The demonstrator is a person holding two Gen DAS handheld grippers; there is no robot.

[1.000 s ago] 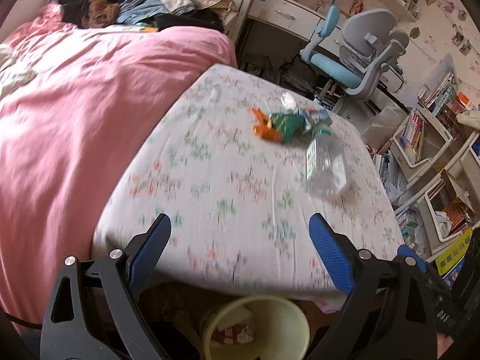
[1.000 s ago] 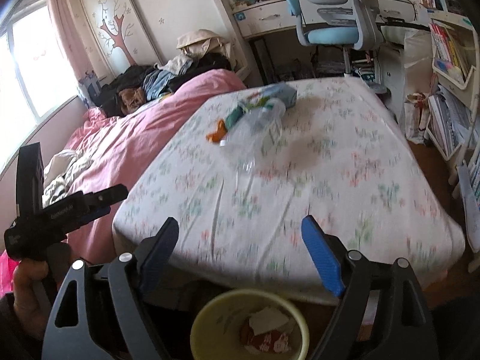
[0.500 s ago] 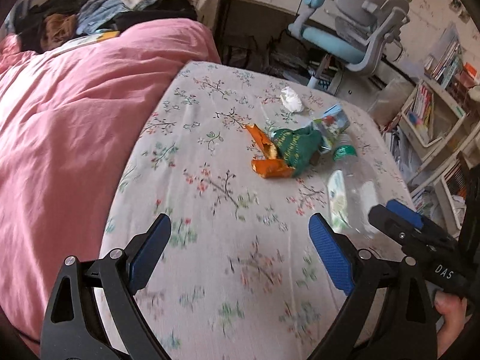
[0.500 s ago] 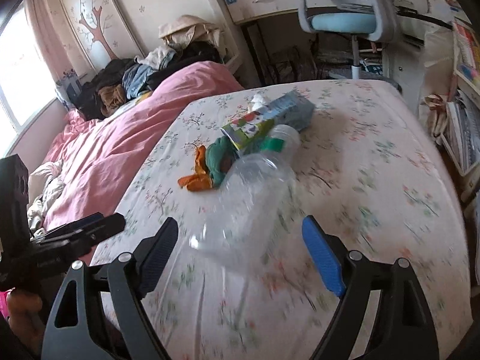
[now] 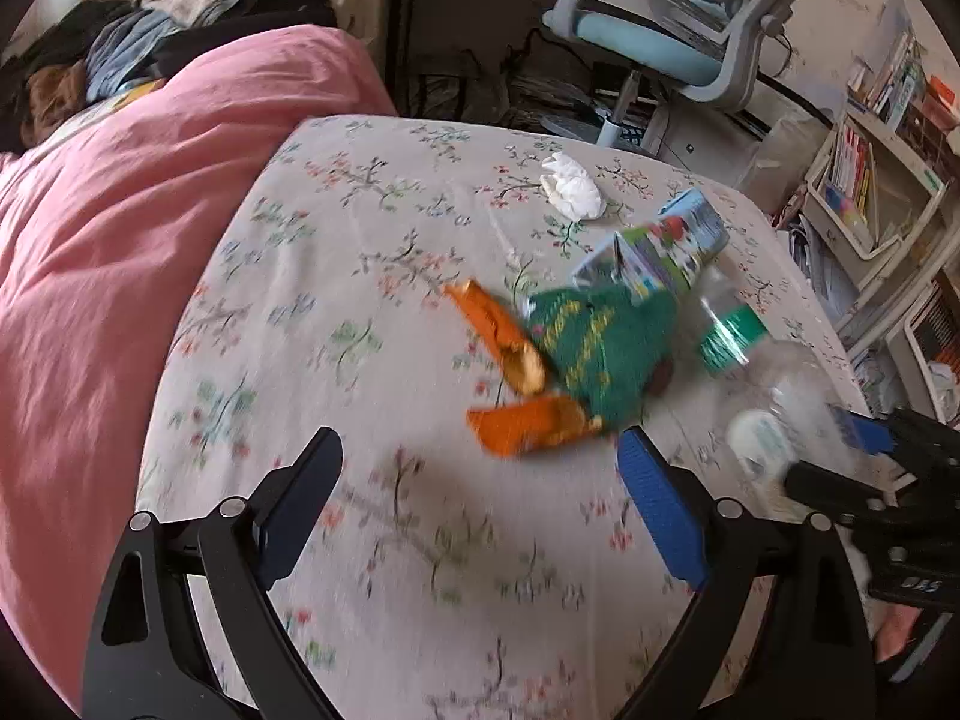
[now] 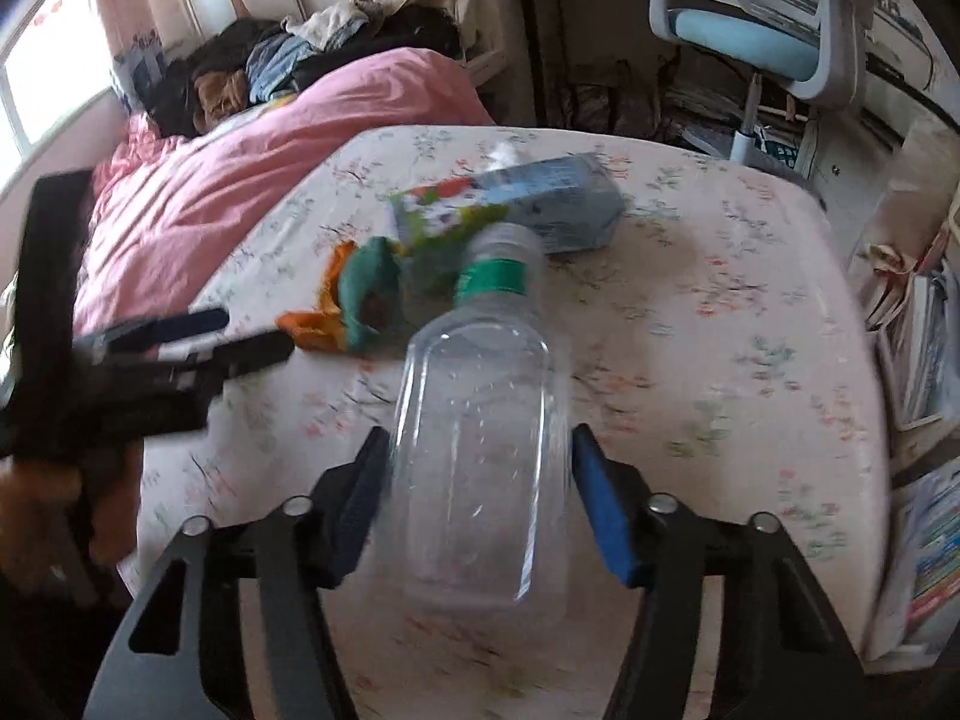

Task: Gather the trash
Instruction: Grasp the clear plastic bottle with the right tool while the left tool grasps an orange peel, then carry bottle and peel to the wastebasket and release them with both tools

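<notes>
Trash lies on a floral sheet (image 5: 372, 276). A clear plastic bottle (image 6: 480, 420) with a green label band lies lengthwise between the open fingers of my right gripper (image 6: 474, 492); the pads stand beside it, apart from its sides. The bottle also shows in the left wrist view (image 5: 762, 384). A green and orange wrapper (image 5: 570, 360) lies just ahead of my open, empty left gripper (image 5: 480, 480). Behind it lie a blue juice carton (image 5: 660, 246) and a crumpled white tissue (image 5: 570, 186). The wrapper (image 6: 354, 300) and carton (image 6: 540, 204) show past the bottle.
A pink duvet (image 5: 102, 252) covers the bed's left side, with a heap of clothes (image 6: 288, 60) at its head. A blue-grey desk chair (image 5: 678, 30) and a desk stand beyond the bed. Bookshelves (image 5: 870, 180) line the right.
Both grippers moved forward over the bed, away from the yellow bin. The right gripper now straddles the bottle. The left gripper has come close to the wrapper.
</notes>
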